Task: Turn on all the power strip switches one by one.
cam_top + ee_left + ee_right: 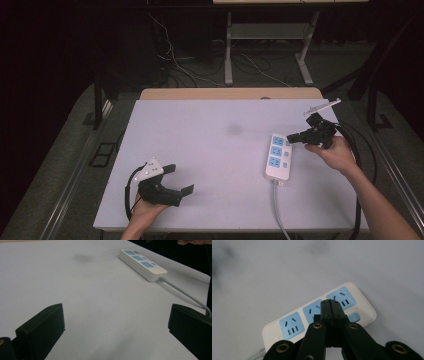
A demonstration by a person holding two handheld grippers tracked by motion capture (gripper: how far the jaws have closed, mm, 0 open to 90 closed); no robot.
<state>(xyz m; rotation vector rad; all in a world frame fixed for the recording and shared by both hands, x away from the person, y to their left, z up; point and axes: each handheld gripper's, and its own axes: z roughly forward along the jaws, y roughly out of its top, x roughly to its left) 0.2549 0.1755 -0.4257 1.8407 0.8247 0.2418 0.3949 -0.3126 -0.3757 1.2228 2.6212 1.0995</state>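
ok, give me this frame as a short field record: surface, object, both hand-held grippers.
surface: white table top, faint dark smudge near centre
object: white power strip, three blue sockets, cable running off the near edge
left hand-held gripper: jaws wide apart, nothing between them, near-left part of the table
right hand-held gripper: jaws closed together, tip over the strip's far end; contact cannot be told

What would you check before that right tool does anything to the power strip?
1. Power strip lies flat on the table, sockets up: ok.
2. Right tool shut, nothing between its jaws: ok.
3. Its tip lines up with the strip's middle socket: ok.
4. Tip touching the strip: cannot tell.
5. Left tool open, apart from the strip: ok.
6. White cord runs off the near table edge, away from both tools: ok.
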